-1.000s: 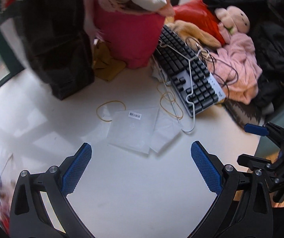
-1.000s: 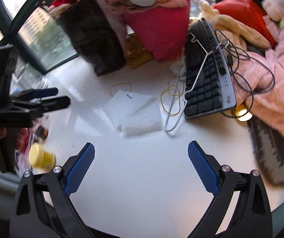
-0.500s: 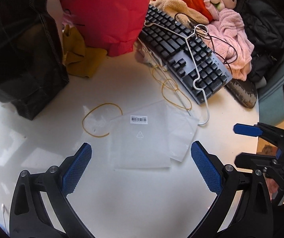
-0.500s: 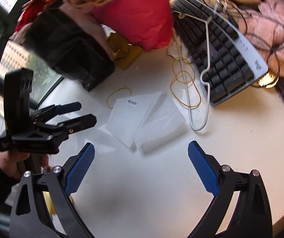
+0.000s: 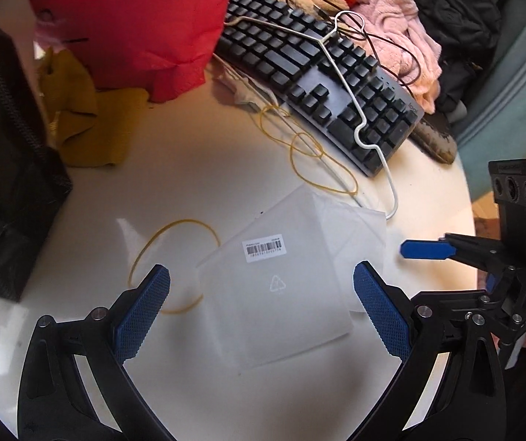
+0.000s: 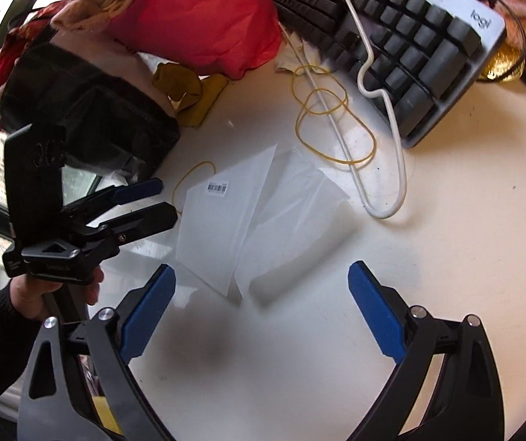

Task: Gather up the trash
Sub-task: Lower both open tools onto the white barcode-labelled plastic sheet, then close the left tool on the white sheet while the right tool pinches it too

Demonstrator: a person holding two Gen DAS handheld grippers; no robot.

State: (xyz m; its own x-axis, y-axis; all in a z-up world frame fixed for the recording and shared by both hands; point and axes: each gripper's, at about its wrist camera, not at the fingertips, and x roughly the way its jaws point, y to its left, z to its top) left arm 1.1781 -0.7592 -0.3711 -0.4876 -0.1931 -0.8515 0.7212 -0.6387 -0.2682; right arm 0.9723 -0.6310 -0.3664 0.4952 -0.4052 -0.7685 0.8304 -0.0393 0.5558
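**Both claws spread above the plastic bags**

I see my left claw (image 5: 261, 307) spread wide over the frosted, flat plastic bag (image 5: 281, 294) lying on the glossy white worktop (image 5: 189, 169); my right claw (image 6: 261, 305) is equally spread. A second bag (image 6: 292, 220) lies partly hidden underneath. The keyboard (image 5: 322, 77) is cut off far right.

Your left tool (image 5: 261, 305) hangs wide open over the clear plastic bag (image 5: 277, 294) lying flat on the white counter (image 5: 189, 169). A yellow rubber band (image 5: 173, 257) lies just left of it; your right tool (image 5: 425, 250) shows at the right edge.
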